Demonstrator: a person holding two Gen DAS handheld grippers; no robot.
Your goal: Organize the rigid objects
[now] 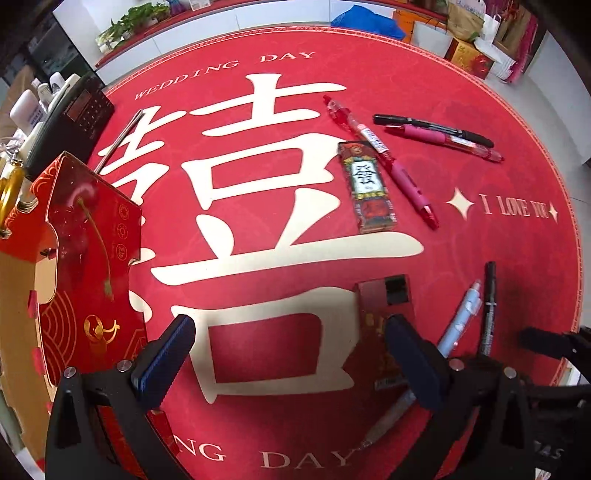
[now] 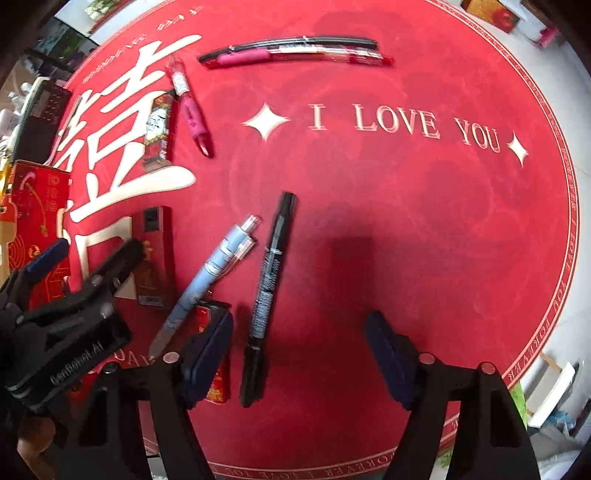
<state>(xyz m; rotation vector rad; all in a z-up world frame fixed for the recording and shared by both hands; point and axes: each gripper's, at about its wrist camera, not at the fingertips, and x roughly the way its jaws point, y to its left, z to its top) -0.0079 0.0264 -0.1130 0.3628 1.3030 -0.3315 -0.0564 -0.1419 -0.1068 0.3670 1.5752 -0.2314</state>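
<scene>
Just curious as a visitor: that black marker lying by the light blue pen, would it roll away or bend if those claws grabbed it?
The black marker looks like a hard straight barrel, so probably stiff. Being round, it may roll if nudged sideways, though the felt-like red mat should slow it.

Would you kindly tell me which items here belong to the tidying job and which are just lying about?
Job: black marker, blue pen, pink pens, small printed box, red box.
Lying about: calculator, bottles, gift bags.

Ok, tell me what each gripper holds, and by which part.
Nothing. The left gripper is open over the mat; the right gripper is open, the black marker lying untouched between its fingers.
</scene>
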